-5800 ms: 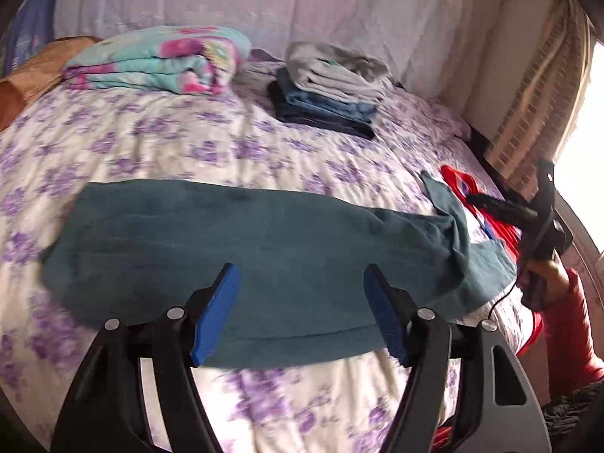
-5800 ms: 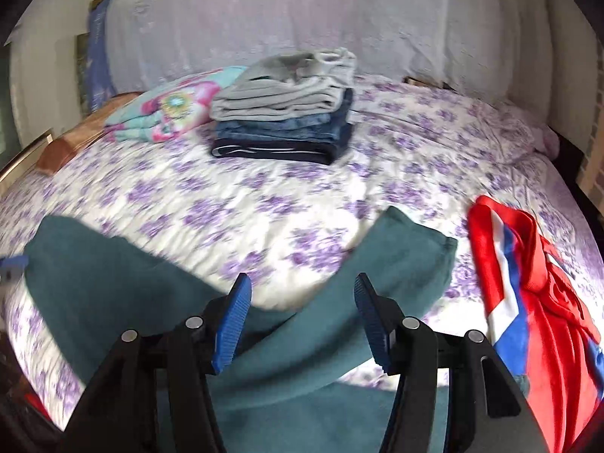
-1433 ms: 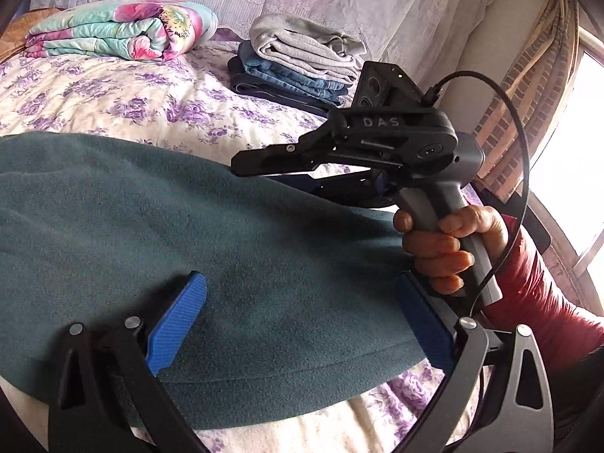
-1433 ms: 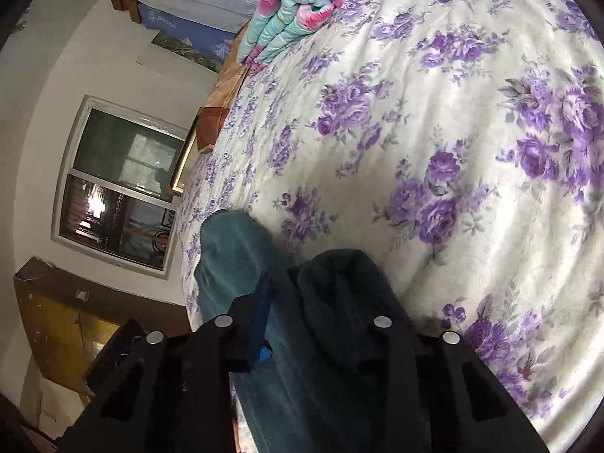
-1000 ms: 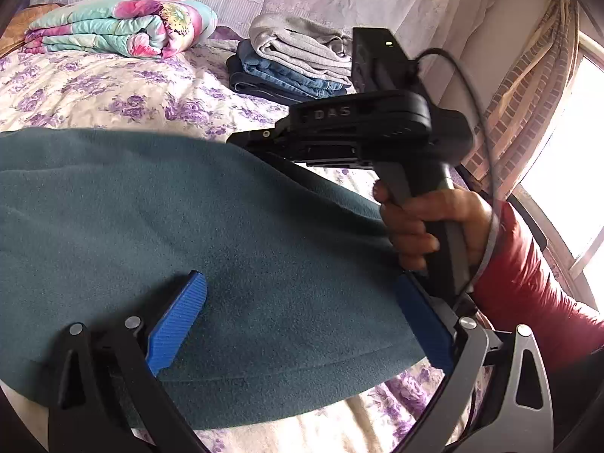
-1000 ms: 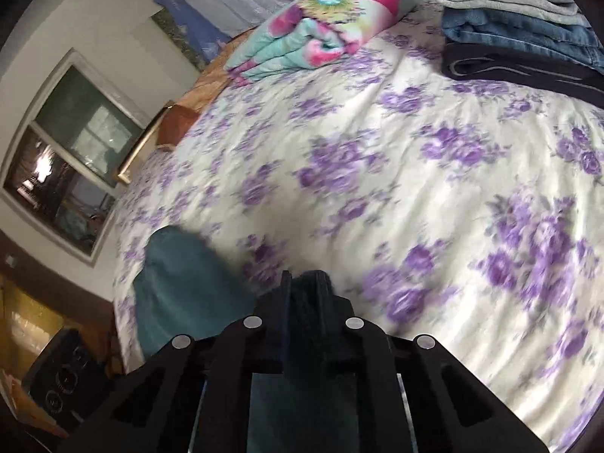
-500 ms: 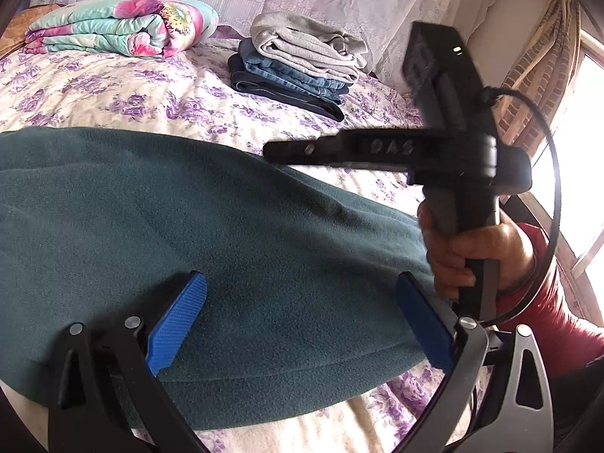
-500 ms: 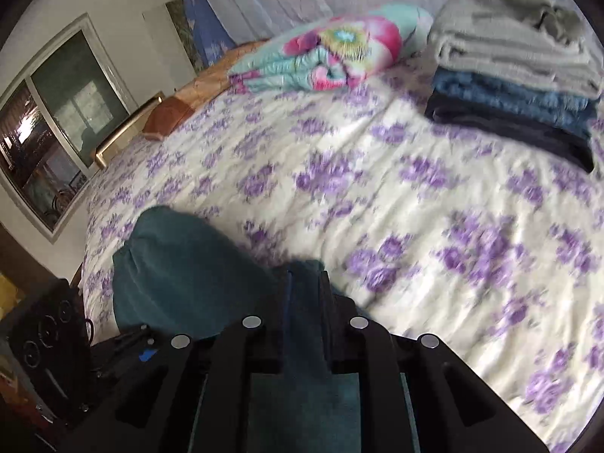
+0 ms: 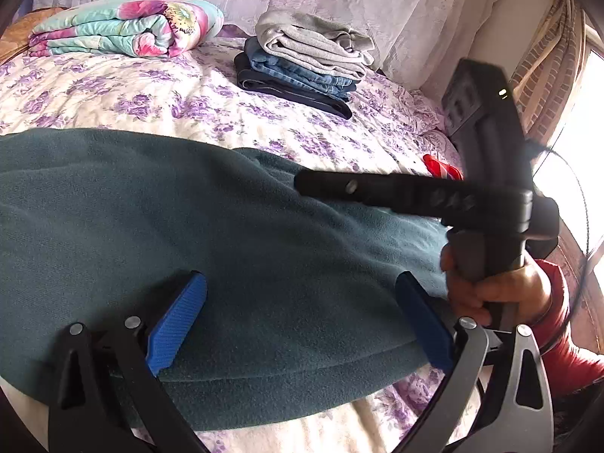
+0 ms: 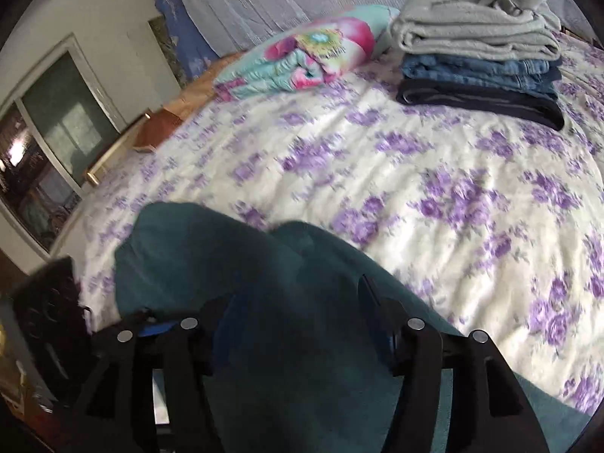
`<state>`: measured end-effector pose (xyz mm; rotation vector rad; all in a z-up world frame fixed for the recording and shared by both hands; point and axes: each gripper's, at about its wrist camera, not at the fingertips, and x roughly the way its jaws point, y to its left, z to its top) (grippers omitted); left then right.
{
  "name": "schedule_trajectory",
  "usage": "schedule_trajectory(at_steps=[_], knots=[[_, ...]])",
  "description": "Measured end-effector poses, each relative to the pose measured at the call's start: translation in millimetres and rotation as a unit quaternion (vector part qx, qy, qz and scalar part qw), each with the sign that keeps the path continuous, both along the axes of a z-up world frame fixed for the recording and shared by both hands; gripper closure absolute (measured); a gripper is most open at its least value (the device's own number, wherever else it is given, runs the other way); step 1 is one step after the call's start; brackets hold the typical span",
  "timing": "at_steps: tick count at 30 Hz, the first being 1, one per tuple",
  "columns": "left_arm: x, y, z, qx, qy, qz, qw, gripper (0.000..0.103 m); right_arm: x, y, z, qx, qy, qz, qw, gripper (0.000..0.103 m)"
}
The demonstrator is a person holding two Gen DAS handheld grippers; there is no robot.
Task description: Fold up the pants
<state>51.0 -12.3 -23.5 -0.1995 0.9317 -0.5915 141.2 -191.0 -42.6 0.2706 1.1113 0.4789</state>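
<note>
Nearest, along the bed's (image 9: pixel 211 113) front edge: teal pants (image 9: pixel 226 249) spread flat on the flowered cover, folded over lengthwise, hem running close to the edge. Above them, left hand-held gripper (image 9: pixel 300 321) spread wide, blue pads (image 9: pixel 177 321) apart with only cloth below, not pressing it. To its right, right hand-held gripper (image 10: pixel 298 324) gripped by a hand (image 9: pixel 494 287) in a red sleeve (image 9: pixel 566 347); jaws opening, pants lying loose between them, pads clear of the cloth. Past the pants toward the right edge, a scrap of red garment (image 9: pixel 441 168). Farther back, near the head of the bed, a stack of folded clothes (image 9: pixel 305 64): grey on top, denim under it, dark at the bottom. Beside it toward the left, a rolled flowered blanket (image 9: pixel 124 26).
</note>
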Motion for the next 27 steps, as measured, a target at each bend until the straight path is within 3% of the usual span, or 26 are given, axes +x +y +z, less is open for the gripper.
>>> schedule_trajectory(at_steps=[3, 6, 8, 10, 13, 17, 19, 20, 21, 22, 23, 25, 27], knots=[[0, -2, 0, 0.010, -0.001, 0.000, 0.9999, 0.006, 11, -15, 6, 0.022, -0.007, -0.043, 0.999, 0.052], [-4, 0, 0, 0.018, -0.006, 0.004, 0.9998, 0.006, -13, -46, 37, 0.078, -0.047, -0.079, 0.993, 0.051], [-4, 0, 0, 0.021, -0.008, 0.006, 0.9997, 0.006, -50, -73, 57, 0.092, -0.080, -0.098, 0.988, 0.034], [-4, 0, 0, 0.023, -0.008, 0.006, 0.9997, 0.006, -97, -107, 67, 0.094, -0.094, -0.129, 0.983, 0.027], [-3, 0, 0, 0.022, -0.008, 0.005, 0.9997, 0.006, -165, -168, 59, 0.115, -0.064, -0.191, 0.973, 0.026], [-3, 0, 0, 0.023, -0.008, 0.005, 0.9997, 0.006, -235, -256, 19, 0.142, 0.026, -0.310, 0.940, 0.029], [-3, 0, 0, 0.025, -0.008, 0.005, 0.9996, 0.006, -258, -284, 8, 0.209, 0.042, -0.341, 0.915, 0.052], [-3, 0, 0, 0.027, -0.009, 0.005, 0.9996, 0.006, -268, -291, 11, 0.228, 0.048, -0.358, 0.904, 0.051], [-4, -1, 0, 0.031, -0.010, 0.006, 0.9995, 0.006, -274, -293, 16, 0.232, 0.044, -0.362, 0.902, 0.045], [-4, -2, 0, 0.034, -0.011, 0.006, 0.9993, 0.006, -278, -293, 23, 0.224, 0.034, -0.359, 0.905, 0.032], [-5, -1, 1, 0.037, -0.012, 0.006, 0.9992, 0.006, -280, -293, 26, 0.206, 0.030, -0.358, 0.910, 0.027], [-6, -1, 1, 0.040, -0.013, 0.008, 0.9991, 0.006, -284, -301, 23, 0.184, 0.037, -0.376, 0.907, 0.027], [-7, -2, 1, 0.044, -0.013, 0.010, 0.9989, 0.006, -286, -315, 14, 0.211, 0.037, -0.391, 0.895, 0.028]])
